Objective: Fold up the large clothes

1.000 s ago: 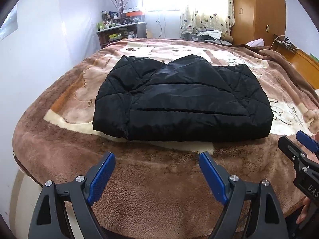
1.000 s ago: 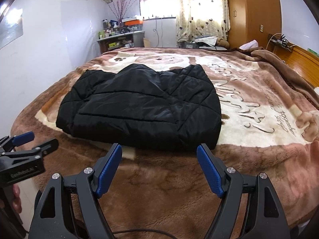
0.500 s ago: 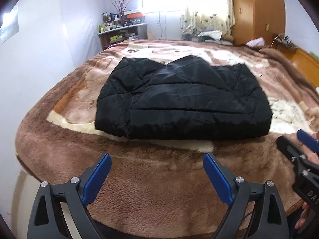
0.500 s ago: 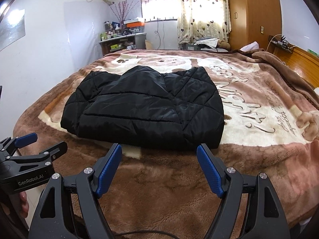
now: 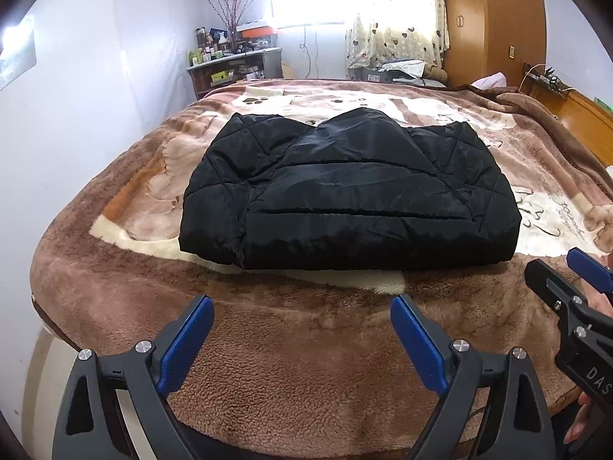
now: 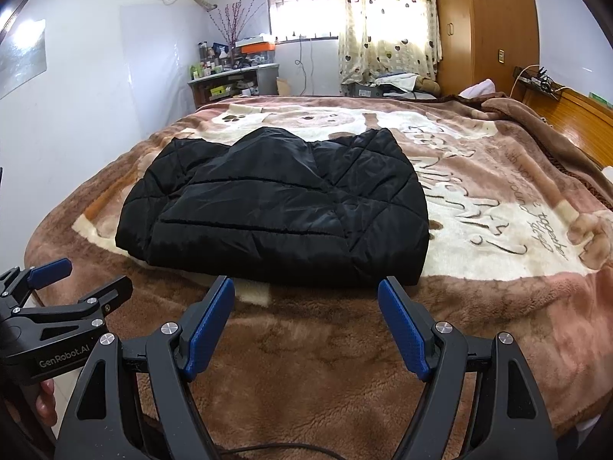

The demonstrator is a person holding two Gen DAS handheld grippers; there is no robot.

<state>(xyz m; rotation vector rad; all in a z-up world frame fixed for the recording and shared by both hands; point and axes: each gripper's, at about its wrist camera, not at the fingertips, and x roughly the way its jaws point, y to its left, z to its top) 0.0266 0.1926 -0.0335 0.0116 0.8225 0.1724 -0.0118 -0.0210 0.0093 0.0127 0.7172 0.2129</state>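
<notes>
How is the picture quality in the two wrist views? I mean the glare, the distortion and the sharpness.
Left wrist view: the window and curtain are blown out by backlight, the bed blanket bends from the fisheye, the corners are dark. Right wrist view: the window is milder, its bars still show, and the black quilted jacket is sharp with a soft sheen.

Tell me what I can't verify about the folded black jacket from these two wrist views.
- Black quilted jacket: its underside and inner layers, hidden by its own top layer in both views.
- Its far edge, hidden behind the central hump, both views.
- Right claw in the left wrist view: cut off by the right frame edge.
</notes>
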